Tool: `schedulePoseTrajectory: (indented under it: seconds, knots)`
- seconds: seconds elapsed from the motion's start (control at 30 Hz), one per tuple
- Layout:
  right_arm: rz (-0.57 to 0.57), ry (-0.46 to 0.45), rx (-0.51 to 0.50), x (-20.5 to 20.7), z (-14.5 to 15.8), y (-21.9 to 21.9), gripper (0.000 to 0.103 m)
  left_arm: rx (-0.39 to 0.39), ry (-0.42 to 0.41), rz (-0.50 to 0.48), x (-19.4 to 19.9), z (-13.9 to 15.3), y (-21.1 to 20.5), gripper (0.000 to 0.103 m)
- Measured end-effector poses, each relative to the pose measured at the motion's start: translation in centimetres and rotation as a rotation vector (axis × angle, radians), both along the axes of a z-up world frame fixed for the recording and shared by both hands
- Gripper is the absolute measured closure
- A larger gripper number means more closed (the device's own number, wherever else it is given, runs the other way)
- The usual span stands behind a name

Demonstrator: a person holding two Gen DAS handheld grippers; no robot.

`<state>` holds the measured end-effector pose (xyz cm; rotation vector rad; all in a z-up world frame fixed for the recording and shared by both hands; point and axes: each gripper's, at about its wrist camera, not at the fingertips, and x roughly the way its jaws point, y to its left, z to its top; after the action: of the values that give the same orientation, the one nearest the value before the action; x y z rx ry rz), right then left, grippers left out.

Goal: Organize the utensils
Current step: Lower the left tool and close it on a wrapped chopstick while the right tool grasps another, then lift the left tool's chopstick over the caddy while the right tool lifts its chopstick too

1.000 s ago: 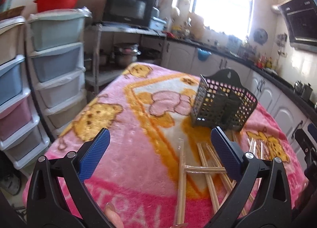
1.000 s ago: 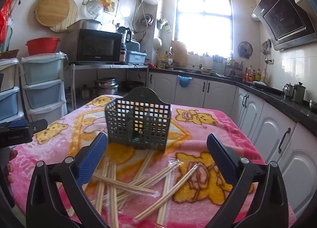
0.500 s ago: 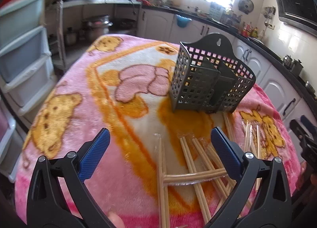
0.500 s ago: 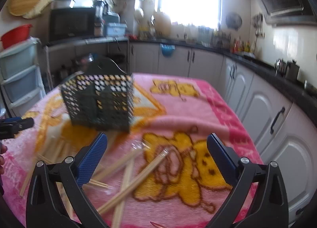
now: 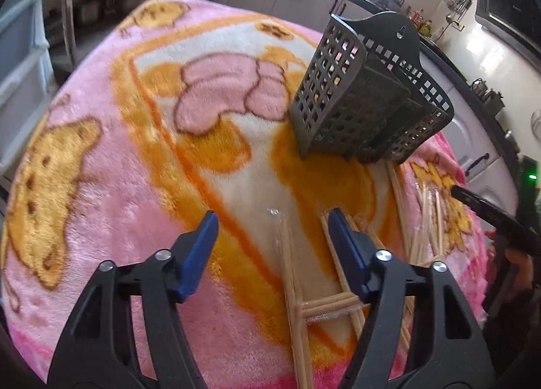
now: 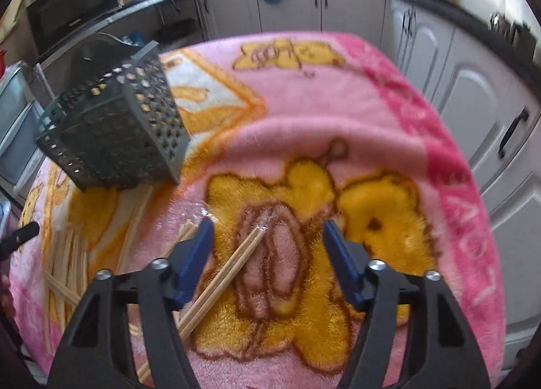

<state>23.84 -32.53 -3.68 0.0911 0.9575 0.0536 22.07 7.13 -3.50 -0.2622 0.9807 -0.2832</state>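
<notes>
The left tool (image 5: pixel 272 223) stands wide over the pink blanket (image 5: pixel 101 186) on the bench, holding nothing; one wrapped chopstick pair (image 5: pixel 287 264) lies between its blue pads, low in the frame. The right tool (image 6: pixel 267 231) is wide too and holds nothing, and a chopstick pair (image 6: pixel 233 264) lies slanted between its fingers. The grey utensil basket (image 5: pixel 351 98) stands at the upper right in the left view and at the left side (image 6: pixel 111 132) in the right view. More chopsticks (image 6: pixel 64 267) are scattered at the lower left, below the basket.
</notes>
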Motion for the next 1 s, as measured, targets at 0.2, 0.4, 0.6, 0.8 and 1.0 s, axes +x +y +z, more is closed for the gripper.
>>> schedulePoseTrajectory:
  seconds: [0.2, 0.4, 0.6, 0.8, 1.0]
  knots:
    - [-0.032, 0.098, 0.108, 2.2, -1.3, -1.1, 0.064, -0.062, 0.056, -0.037, 0.9, -0.7, 0.2, 0.061]
    - [-0.052, 0.156, 0.193, 3.1, -2.4, -1.9, 0.074, -0.049, 0.106, -0.059, 2.3, -1.4, -0.6, 0.068]
    - [-0.061, 0.184, 0.222, 3.8, -2.6, -2.4, 0.08, 0.009, 0.165, -0.083, 3.8, -2.4, -1.6, 0.086]
    - [-0.042, 0.175, 0.192, 3.9, -2.7, -1.8, 0.093, 0.078, 0.157, -0.127, 4.7, -2.7, -2.7, 0.096]
    - [-0.029, 0.14, 0.231, 3.7, -2.2, -2.1, 0.096, 0.052, 0.14, -0.144, 5.5, -2.5, -2.1, 0.1]
